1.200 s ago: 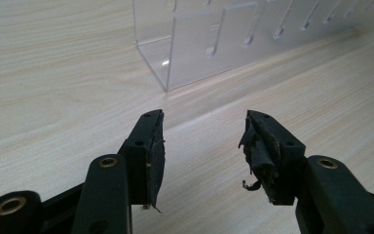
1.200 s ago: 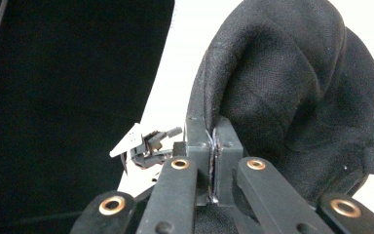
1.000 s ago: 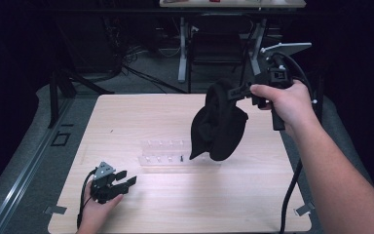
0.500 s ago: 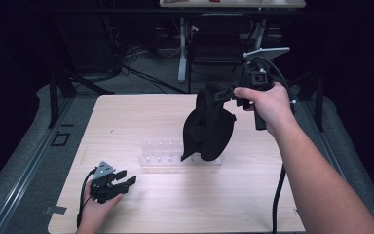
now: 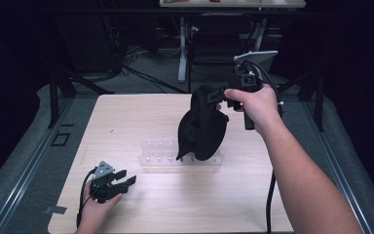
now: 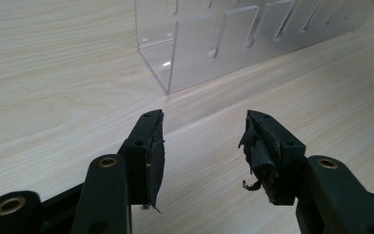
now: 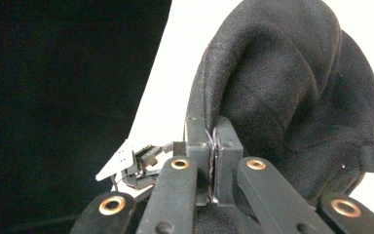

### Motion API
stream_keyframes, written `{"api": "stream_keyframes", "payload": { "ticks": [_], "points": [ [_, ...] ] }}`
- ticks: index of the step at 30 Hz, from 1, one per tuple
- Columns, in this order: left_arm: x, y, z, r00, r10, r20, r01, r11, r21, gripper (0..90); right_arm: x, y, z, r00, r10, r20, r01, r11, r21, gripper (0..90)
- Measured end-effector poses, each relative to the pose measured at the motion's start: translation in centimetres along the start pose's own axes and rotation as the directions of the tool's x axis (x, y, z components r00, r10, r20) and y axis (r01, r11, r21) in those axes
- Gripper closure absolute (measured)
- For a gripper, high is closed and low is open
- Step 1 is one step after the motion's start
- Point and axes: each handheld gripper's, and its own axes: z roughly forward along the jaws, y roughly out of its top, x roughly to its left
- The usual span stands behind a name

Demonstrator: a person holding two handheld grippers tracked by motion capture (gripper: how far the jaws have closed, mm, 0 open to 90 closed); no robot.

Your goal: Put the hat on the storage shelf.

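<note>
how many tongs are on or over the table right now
2. The left tongs rest open near the table's front left corner; the right tongs are raised, clamped on a black cap above the clear rack.

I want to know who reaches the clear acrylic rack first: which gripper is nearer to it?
Hard to call; probably the left. The left gripper rests open on the table just short of the clear acrylic rack. The right gripper is raised behind it, dangling a black cloth cap over its right end.

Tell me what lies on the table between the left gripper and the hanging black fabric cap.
In the high view, the clear acrylic slotted rack stands between the left gripper and the black fabric cap, whose lower edge hangs in front of the rack's right part.
</note>
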Motion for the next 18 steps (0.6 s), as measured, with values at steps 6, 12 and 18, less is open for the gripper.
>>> {"api": "stream_keyframes", "payload": {
  "ticks": [6,12,18],
  "points": [
    [-0.01,0.01,0.02,1.0,0.001,0.002,-0.001,1.0,-0.001,49.7,-0.04,0.1,-0.13,0.9999,0.002,0.015,-0.002,1.0,-0.002,88.4],
    [-0.06,0.04,0.0,1.0,0.001,0.0,-0.001,1.0,0.003,49.8,-0.05,0.03,-0.3,0.9998,-0.003,0.022,0.003,1.0,-0.005,88.4],
    [-0.06,0.04,0.1,1.0,0.004,0.0,-0.004,1.0,0.004,49.7,0.01,-0.06,0.08,0.9991,-0.006,0.042,0.006,1.0,0.001,88.3]
  ]
}}
